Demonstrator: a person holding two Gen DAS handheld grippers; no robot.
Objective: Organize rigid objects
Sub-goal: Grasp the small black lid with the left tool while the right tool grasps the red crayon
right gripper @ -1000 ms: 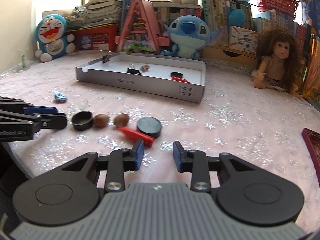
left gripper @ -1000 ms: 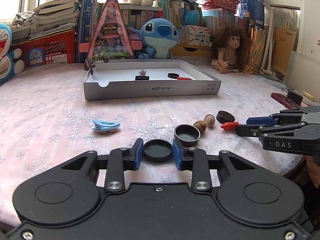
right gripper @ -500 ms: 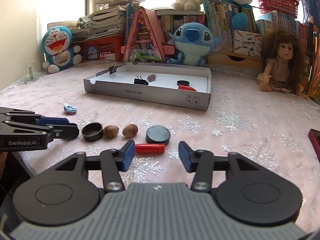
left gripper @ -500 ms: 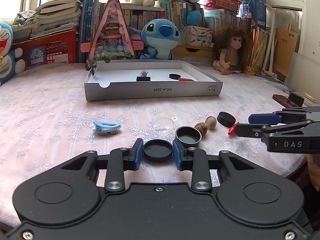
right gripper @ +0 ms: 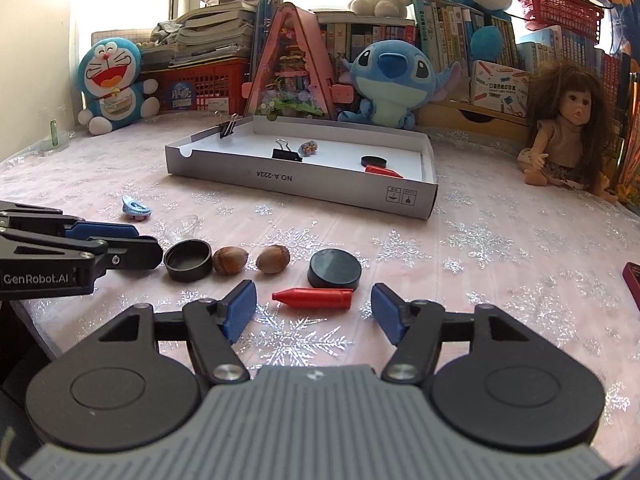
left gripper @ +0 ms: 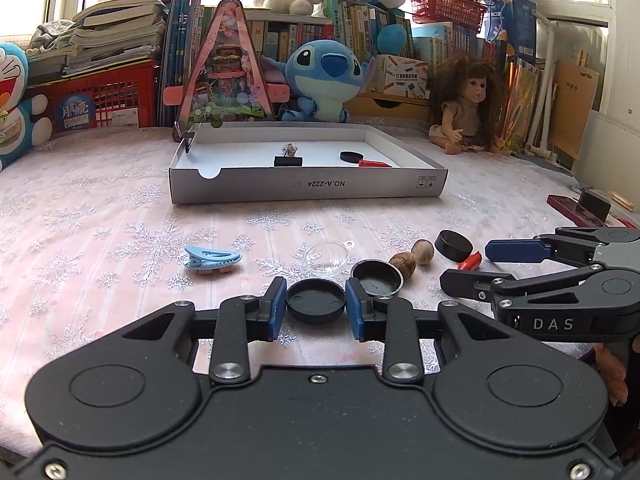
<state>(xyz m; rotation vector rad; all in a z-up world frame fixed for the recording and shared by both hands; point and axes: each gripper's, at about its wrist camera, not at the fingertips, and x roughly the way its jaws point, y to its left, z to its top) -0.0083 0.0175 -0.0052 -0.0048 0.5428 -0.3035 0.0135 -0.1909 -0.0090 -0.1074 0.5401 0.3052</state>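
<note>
My left gripper (left gripper: 316, 304) is shut on a black round lid (left gripper: 316, 301) just above the cloth. Beside it lie a second black lid (left gripper: 377, 278), two hazelnuts (left gripper: 403, 263), a black puck (left gripper: 453, 245) and a red crayon (left gripper: 470, 261). My right gripper (right gripper: 314, 312) is wide open, its fingers either side of the red crayon (right gripper: 314, 299), which lies crosswise on the cloth, untouched. The black puck (right gripper: 334, 269) lies just behind the crayon. The grey cardboard tray (left gripper: 308, 188) stands farther back, holding a binder clip, a black puck and a red crayon.
A blue hair clip (left gripper: 212, 259) and a clear plastic dome (left gripper: 327, 258) lie on the snowflake cloth left of centre. A doll (right gripper: 568, 136), plush toys (right gripper: 390, 80), books and red baskets line the back. A dark red item (left gripper: 572, 208) lies at the right table edge.
My right gripper has opened wider and moved in, so the red crayon now lies between its fingers. My left gripper has kept its hold on the black lid.
</note>
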